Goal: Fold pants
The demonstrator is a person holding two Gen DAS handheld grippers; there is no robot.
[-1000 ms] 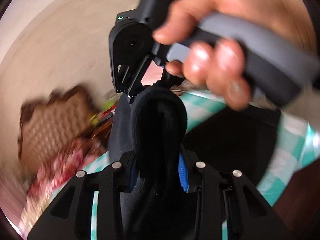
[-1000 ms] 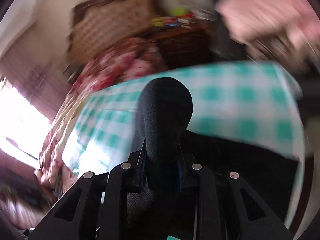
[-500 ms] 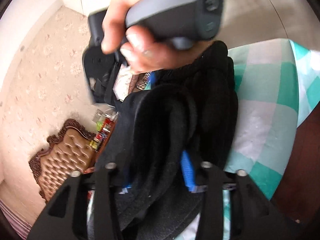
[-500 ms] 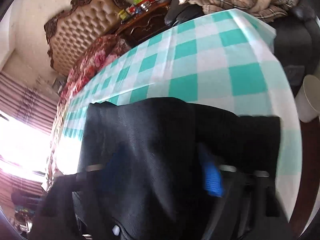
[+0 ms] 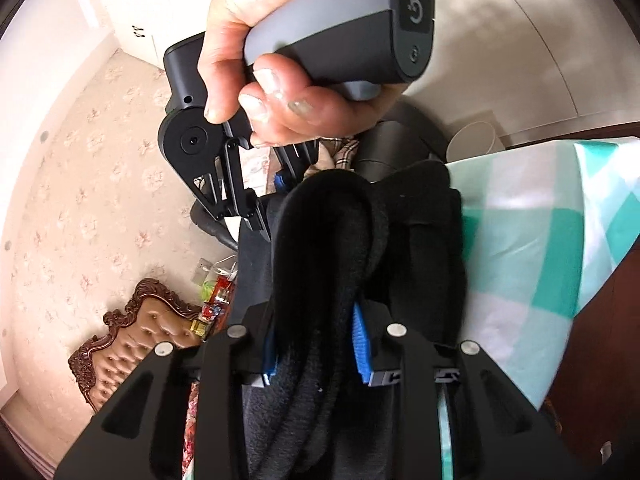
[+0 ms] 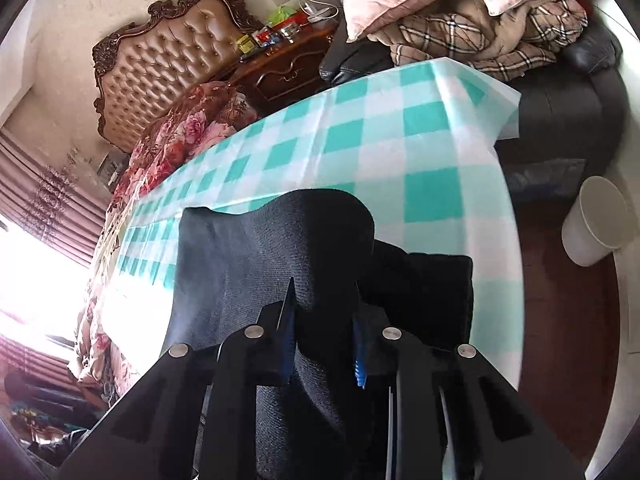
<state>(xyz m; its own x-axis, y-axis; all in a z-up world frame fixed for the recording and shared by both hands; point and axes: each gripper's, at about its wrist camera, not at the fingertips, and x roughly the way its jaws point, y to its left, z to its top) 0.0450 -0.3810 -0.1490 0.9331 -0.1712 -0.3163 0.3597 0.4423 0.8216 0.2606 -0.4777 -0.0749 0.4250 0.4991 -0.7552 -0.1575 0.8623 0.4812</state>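
Both tools are clamped on bunched folds of the black pants (image 6: 256, 264), and both sets of jaws are closing further with fabric between them. Left tool (image 5: 316, 356): a thick roll of cloth sits between the blue pads, lower centre of the left wrist view. Right tool (image 6: 324, 344): grips a hump of cloth at lower centre of its own view; it also shows at upper centre of the left view (image 5: 256, 208), carried by the person's hand (image 5: 280, 60). Change over the last second: earlier frames were blurred, with the cloth lifted clear and little of it spread; now the pants are down, draped across the near end of the checked worktop (image 6: 400, 128), the rest lying flat at centre left of the right view. Likely a fold being carried over and laid down. Next I'd expect release and smoothing, but the layers under the tools are hidden, so edge alignment can't be judged. A white bin (image 6: 596, 220) stands off the worktop's right edge.
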